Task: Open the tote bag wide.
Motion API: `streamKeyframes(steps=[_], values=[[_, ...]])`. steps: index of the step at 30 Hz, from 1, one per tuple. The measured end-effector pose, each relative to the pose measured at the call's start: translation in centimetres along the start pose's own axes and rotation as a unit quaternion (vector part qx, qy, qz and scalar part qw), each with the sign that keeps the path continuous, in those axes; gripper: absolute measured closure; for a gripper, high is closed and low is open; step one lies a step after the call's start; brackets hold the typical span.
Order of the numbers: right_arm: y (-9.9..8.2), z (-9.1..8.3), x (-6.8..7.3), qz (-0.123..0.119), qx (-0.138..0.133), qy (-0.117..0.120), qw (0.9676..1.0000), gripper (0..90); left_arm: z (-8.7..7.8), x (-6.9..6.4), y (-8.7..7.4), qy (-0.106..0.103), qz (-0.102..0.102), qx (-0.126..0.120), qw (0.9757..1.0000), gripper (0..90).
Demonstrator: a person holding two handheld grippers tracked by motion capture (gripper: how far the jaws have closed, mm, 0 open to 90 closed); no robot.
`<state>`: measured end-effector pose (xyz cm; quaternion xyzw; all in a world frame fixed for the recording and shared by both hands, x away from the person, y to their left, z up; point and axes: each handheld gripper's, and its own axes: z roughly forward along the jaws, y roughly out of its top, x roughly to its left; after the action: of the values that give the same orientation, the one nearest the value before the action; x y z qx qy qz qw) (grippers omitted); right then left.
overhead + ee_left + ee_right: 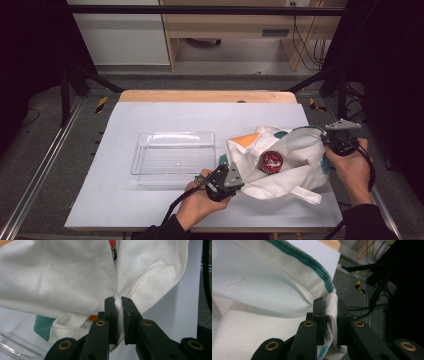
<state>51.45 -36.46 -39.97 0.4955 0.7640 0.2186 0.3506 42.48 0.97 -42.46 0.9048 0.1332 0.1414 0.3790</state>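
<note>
A white cloth bag (290, 165) with orange and teal patches lies on the right half of the table. In its open mouth rests a round red tin (272, 161). My left gripper (235, 177) is shut on the bag's left rim; in the left gripper view the white fabric (75, 277) is pinched between the jaws of the gripper (119, 302). My right gripper (330, 142) is shut on the bag's right edge. In the right gripper view, the teal-trimmed cloth (262, 285) is clamped by the gripper (329, 301).
A clear plastic tray (172, 155) sits left of the bag, just beyond my left hand. A white sheet (200, 117) covers the wooden table. Dark frame bars (75, 80) and cables stand off both sides of the table.
</note>
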Motion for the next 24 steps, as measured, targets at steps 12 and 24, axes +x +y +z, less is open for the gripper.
streamKeyframes(steps=[12,24], values=[[-1.2,0.4,0.5,0.003,0.006,0.033,0.9994,70.0,0.6,0.1,-0.4,0.002,-0.009,-0.001,1.0000,82.5],[-0.7,-4.2,1.6,0.030,-0.045,0.041,0.9977,37.0,-0.4,0.2,0.3,0.032,-0.015,-0.018,0.9992,60.7]])
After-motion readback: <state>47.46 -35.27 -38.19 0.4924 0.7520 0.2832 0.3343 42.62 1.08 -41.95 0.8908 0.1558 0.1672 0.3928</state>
